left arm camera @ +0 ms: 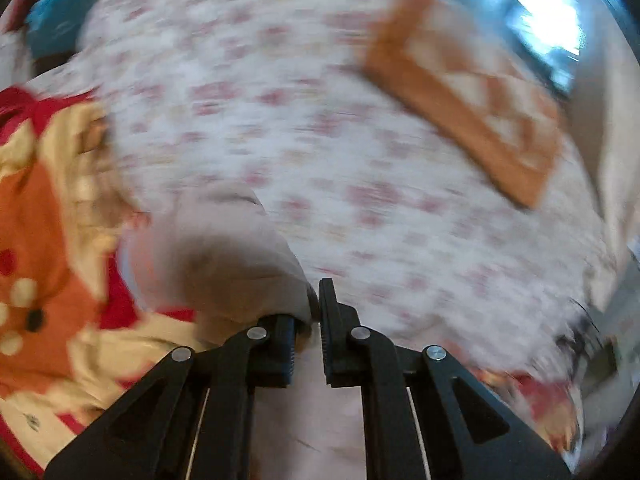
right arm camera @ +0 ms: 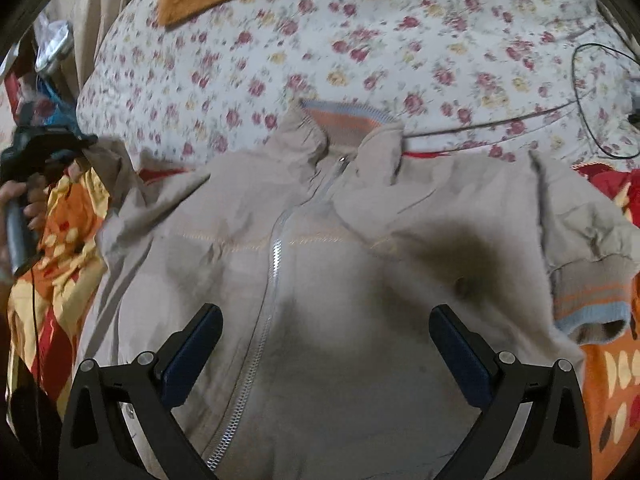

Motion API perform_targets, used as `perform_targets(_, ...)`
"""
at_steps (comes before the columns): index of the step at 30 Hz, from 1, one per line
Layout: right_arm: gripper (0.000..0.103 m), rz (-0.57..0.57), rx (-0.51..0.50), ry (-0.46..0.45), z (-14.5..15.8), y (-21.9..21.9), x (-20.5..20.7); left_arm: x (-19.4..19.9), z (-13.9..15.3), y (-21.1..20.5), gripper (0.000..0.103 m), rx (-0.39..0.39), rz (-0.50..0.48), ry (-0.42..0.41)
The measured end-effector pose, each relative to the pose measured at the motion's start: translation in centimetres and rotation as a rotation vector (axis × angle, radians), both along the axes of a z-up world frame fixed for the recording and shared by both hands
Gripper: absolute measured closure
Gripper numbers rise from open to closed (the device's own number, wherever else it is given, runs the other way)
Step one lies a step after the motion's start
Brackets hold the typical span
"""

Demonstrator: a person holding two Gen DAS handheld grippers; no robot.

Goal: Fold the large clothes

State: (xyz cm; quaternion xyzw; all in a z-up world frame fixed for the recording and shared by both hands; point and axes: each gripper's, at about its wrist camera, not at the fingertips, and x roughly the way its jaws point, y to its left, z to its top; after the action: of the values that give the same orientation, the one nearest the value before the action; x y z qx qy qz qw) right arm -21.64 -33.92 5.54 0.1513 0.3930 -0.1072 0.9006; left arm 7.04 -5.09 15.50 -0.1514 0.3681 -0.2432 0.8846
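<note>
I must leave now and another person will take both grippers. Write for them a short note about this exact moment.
Left gripper: shut on beige fabric, apparently the jacket's sleeve at its left side; that view is blurred.
Right gripper: open, holding nothing, above the jacket's chest.
Beige zip jacket: front up on the orange-red blanket, zipper closed, collar toward the floral sheet. The other sleeve, with its striped cuff, lies out to the side.
Done: jacket laid out.
Left: apparently all folds; neither sleeve is folded in yet.

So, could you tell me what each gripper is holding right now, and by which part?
The left gripper is shut on a fold of the beige jacket, apparently its sleeve. The right gripper is open above the jacket front, holding nothing.
</note>
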Motion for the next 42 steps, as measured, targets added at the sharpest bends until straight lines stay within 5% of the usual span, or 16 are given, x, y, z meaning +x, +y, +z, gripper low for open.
perform_targets(4, 0.000, -0.036, -0.001, -0.022, 0.6, -1.2, -0.6, -5.4, 1.3, -6.9, 0.095, -0.008, -0.216, -0.009)
perform_targets(8, 0.000, -0.125, 0.001, -0.046, 1.2, -3.7, -1.7, -11.0, -0.9, -13.4, 0.095, -0.008, -0.397, 0.049)
perform_targets(9, 0.000, -0.159, 0.007, -0.048, 1.1, -4.6, -2.1, -12.1, -1.9, -14.8, 0.091, 0.010, -0.430, 0.064)
perform_targets(12, 0.000, -0.256, 0.045, -0.049, 1.3, -7.3, -3.3, -14.8, -5.1, -17.8, 0.048, 0.096, -0.506, 0.132)
perform_targets(15, 0.000, -0.313, 0.106, -0.047, 1.1, -9.1, -4.1, -15.8, -6.2, -17.7, 0.048, 0.137, -0.532, 0.161)
perform_targets(17, 0.000, -0.308, 0.124, -0.052, 1.3, -9.3, -4.2, -16.2, -6.1, -15.8, 0.047, 0.215, -0.505, 0.157)
perform_targets(20, 0.000, -0.271, 0.100, -0.058, 1.7, -8.5, -3.8, -16.2, -6.0, -11.9, 0.033, 0.338, -0.388, 0.110)
perform_targets(25, 0.000, -0.191, 0.078, -0.064, 2.4, -7.3, -1.1, -13.2, -7.9, -4.0, 0.032, 0.526, -0.061, 0.110)
perform_targets(27, 0.000, -0.155, 0.058, -0.077, 3.3, -6.8, 0.4, -11.6, -9.1, -1.5, 0.032, 0.516, 0.049, 0.153)
perform_targets(31, 0.000, -0.127, 0.016, -0.028, 2.9, -7.3, 5.8, -9.3, -11.4, 0.8, 0.032, 0.417, 0.101, 0.285)
perform_targets(34, 0.003, -0.138, 0.077, 0.020, 0.7, -8.5, 9.6, -9.2, -11.6, -0.3, 0.032, 0.439, 0.103, 0.262)
perform_targets(35, 0.014, -0.133, 0.123, 0.034, -0.5, -8.8, 11.0, -9.4, -11.6, -0.9, 0.032, 0.467, 0.098, 0.245)
perform_targets(38, 0.088, -0.102, 0.152, 0.086, -2.1, -8.3, 12.4, -9.3, -11.5, -1.3, 0.032, 0.509, 0.108, 0.219)
perform_targets(42, 0.088, -0.132, 0.094, -0.089, 1.4, -7.8, 7.4, -8.3, -11.7, 0.8, 0.031, 0.412, 0.166, 0.273)
